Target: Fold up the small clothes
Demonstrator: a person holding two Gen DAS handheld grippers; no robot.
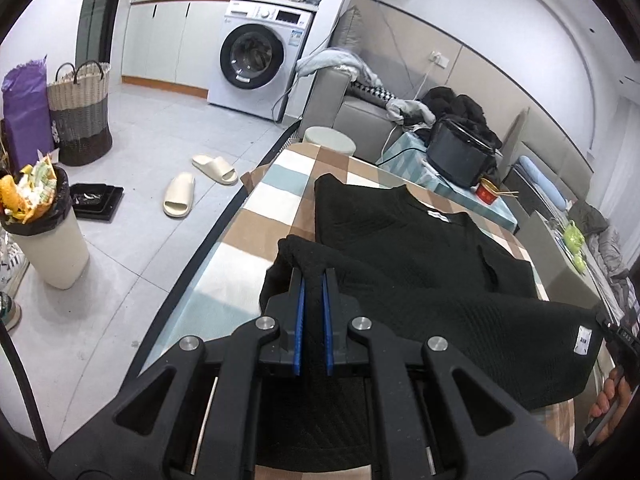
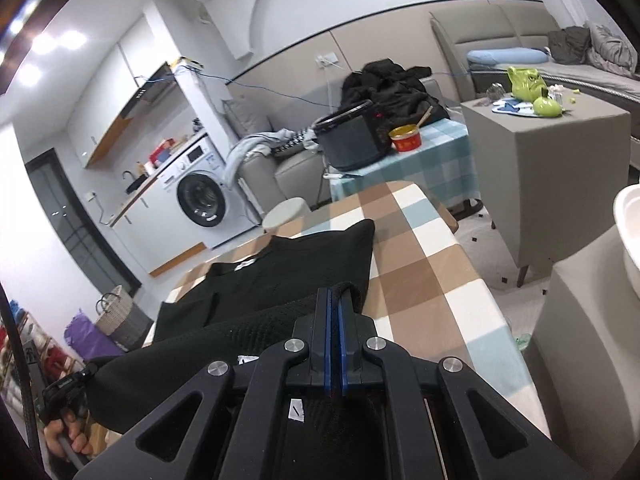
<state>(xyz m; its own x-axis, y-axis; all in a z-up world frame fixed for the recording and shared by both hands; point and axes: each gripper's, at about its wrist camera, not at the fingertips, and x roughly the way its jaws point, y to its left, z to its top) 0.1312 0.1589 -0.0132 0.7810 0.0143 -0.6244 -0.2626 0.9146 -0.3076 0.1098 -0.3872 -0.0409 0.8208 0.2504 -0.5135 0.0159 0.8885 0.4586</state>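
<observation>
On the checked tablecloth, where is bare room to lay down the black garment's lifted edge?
Bare checked tablecloth lies between the black knit garment and the table's right edge, and a narrower strip runs along the left edge. The middle is covered by the garment. Beyond the far end it is crowded: black pot and red bowl.

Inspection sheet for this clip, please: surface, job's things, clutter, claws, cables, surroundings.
Surface: table under a checked cloth.
Job's things: one black top lies on it, its near edge lifted at both corners.
Clutter: nothing seen on this table; black pot and red cup sit on the next table.
Claws: left claw shut on the top; right claw shut on the top.
Cables: blue wire strung along the wall.
Surroundings: washer, full bin, slippers on the floor, sofa with clothes.
</observation>
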